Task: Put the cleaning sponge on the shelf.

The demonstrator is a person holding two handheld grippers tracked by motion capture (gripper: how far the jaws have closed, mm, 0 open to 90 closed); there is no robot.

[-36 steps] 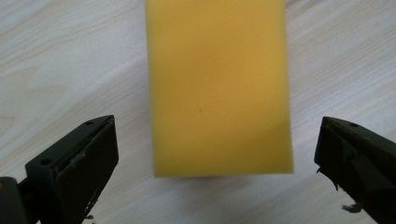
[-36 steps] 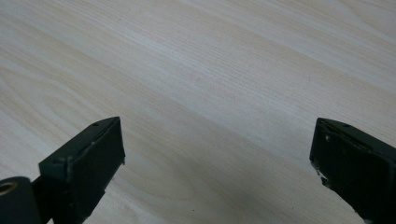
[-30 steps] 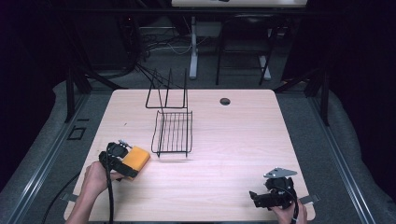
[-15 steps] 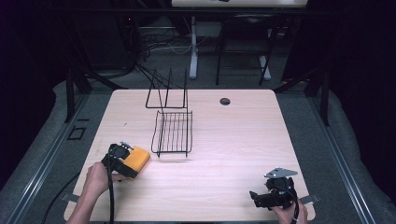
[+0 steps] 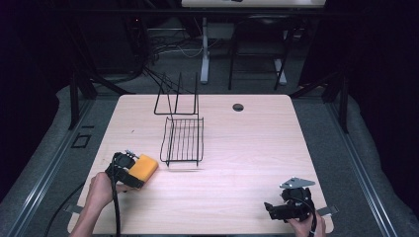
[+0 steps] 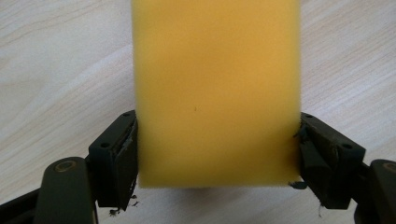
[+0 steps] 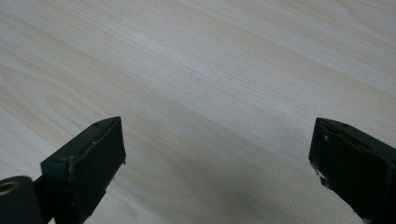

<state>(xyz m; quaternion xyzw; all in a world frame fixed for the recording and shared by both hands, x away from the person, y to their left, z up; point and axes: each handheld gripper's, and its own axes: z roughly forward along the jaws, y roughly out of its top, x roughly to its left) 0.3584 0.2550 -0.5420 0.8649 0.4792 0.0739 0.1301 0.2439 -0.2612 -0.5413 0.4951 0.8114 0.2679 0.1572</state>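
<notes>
Since the left gripper (image 5: pixel 129 168) only pinches the yellow sponge (image 5: pixel 142 168) by its near end, low beside the wire rack (image 5: pixel 183 140), it could squish loose, while the right gripper (image 5: pixel 276 211) idles wide open.

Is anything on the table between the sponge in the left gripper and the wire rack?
Nothing visible. The sponge sits clamped in the left gripper, and only bare table lies between it and the wire rack.

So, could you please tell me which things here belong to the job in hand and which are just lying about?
In the job:
- yellow sponge, clamped in the left gripper

Lying about:
- black wire rack on the table
- right gripper, open over bare wood
</notes>
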